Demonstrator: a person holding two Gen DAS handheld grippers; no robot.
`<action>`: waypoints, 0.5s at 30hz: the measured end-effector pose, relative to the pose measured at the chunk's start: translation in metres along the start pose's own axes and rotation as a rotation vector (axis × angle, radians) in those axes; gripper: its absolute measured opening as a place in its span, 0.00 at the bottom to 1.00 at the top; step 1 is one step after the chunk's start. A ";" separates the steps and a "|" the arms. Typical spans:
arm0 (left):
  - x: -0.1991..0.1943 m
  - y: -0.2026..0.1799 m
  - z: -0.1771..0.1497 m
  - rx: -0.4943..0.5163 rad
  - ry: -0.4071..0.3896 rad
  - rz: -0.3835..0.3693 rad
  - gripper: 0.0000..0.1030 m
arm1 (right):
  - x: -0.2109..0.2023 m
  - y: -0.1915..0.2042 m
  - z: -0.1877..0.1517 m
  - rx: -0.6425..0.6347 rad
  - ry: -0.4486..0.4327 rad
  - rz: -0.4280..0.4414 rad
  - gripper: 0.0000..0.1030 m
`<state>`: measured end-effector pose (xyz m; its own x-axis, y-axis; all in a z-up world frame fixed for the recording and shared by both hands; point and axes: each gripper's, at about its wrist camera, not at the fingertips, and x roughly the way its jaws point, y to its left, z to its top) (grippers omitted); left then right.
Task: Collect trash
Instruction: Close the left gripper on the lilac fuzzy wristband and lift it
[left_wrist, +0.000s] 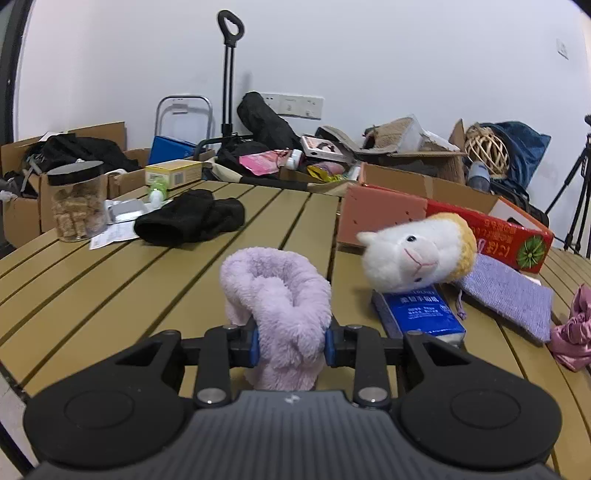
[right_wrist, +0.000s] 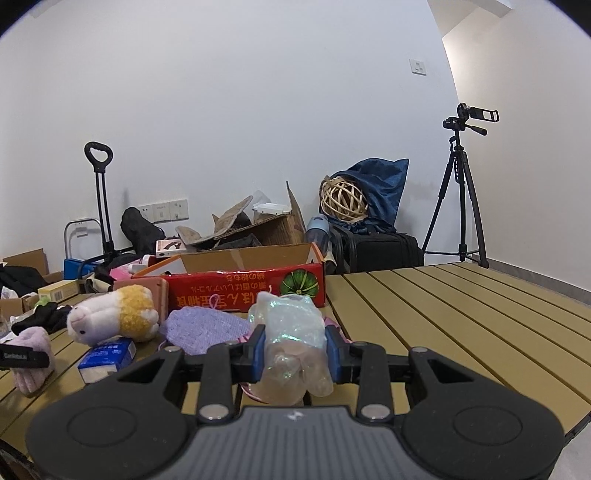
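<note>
My left gripper (left_wrist: 291, 345) is shut on a fluffy lilac sock (left_wrist: 280, 306) and holds it over the slatted tan table (left_wrist: 110, 295). The sock and the left gripper's side also show at the far left of the right wrist view (right_wrist: 31, 347). My right gripper (right_wrist: 295, 354) is shut on a crumpled clear plastic wrapper (right_wrist: 291, 343), held just above the table (right_wrist: 443, 332). A red cardboard box (right_wrist: 243, 288) with its top open stands behind it; it also shows in the left wrist view (left_wrist: 498, 229).
On the table lie a white alpaca plush (left_wrist: 417, 254), a blue tissue pack (left_wrist: 421, 310), a purple knitted pouch (left_wrist: 506, 291), pink fabric (left_wrist: 572, 332), black cloth (left_wrist: 192, 218) and a jar (left_wrist: 75, 201). Cluttered boxes (left_wrist: 406, 155) stand behind. A tripod (right_wrist: 460, 195) stands at the right.
</note>
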<state>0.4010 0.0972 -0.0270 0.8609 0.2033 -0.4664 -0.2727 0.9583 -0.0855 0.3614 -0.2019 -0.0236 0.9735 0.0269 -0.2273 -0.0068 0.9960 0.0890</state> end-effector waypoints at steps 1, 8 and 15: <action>-0.003 0.003 0.001 -0.006 -0.001 -0.002 0.30 | -0.001 0.000 0.000 0.000 0.000 0.002 0.30; -0.026 0.012 0.002 -0.010 -0.032 -0.014 0.30 | -0.010 0.001 -0.001 -0.017 -0.007 0.016 0.30; -0.048 0.019 -0.002 -0.017 -0.056 -0.030 0.30 | -0.026 -0.002 -0.003 -0.028 -0.013 0.030 0.30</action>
<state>0.3537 0.1051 -0.0076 0.8915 0.1860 -0.4131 -0.2531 0.9608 -0.1136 0.3357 -0.2045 -0.0213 0.9756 0.0561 -0.2121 -0.0425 0.9968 0.0680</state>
